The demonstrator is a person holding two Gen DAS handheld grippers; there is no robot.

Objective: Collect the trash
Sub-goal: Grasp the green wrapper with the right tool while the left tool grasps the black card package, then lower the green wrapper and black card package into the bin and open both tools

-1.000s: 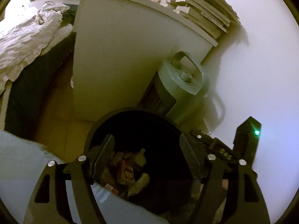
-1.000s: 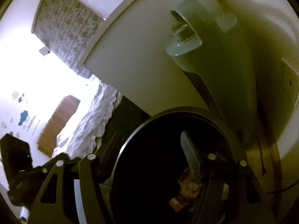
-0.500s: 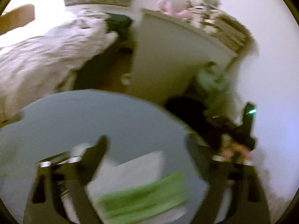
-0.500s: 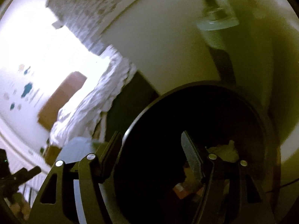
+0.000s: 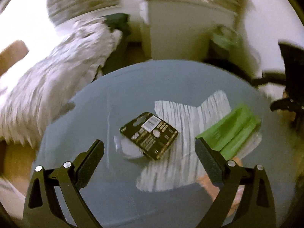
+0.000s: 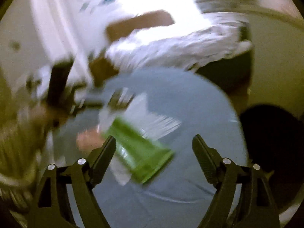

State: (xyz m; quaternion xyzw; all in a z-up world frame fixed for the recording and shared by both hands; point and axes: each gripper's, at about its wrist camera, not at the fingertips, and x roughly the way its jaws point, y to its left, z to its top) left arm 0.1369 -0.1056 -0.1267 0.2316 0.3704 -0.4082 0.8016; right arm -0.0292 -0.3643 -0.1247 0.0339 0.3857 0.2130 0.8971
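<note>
A round grey-blue table (image 5: 133, 87) holds trash: a black printed card package (image 5: 150, 134) with clear plastic under it, white paper (image 5: 190, 125) and a green wrapper (image 5: 229, 131). My left gripper (image 5: 149, 152) is open and empty, just above and in front of the black package. My right gripper (image 6: 154, 146) is open and empty above the table (image 6: 190, 98), with the green wrapper (image 6: 140, 155) between and just beyond its jaws. The black bin (image 6: 273, 144) stands to the right of the table. Both views are blurred.
A bed with rumpled white bedding (image 5: 62, 60) lies left of the table. A white cabinet (image 5: 182, 28) and a pale green heater (image 5: 226, 38) stand behind. A wooden headboard (image 6: 140, 22) is far back. The other gripper's dark body (image 5: 290, 72) shows at right.
Both grippers have swung away from over the black bin to above the round table. The trash on the table has come into view. Both stay open.
</note>
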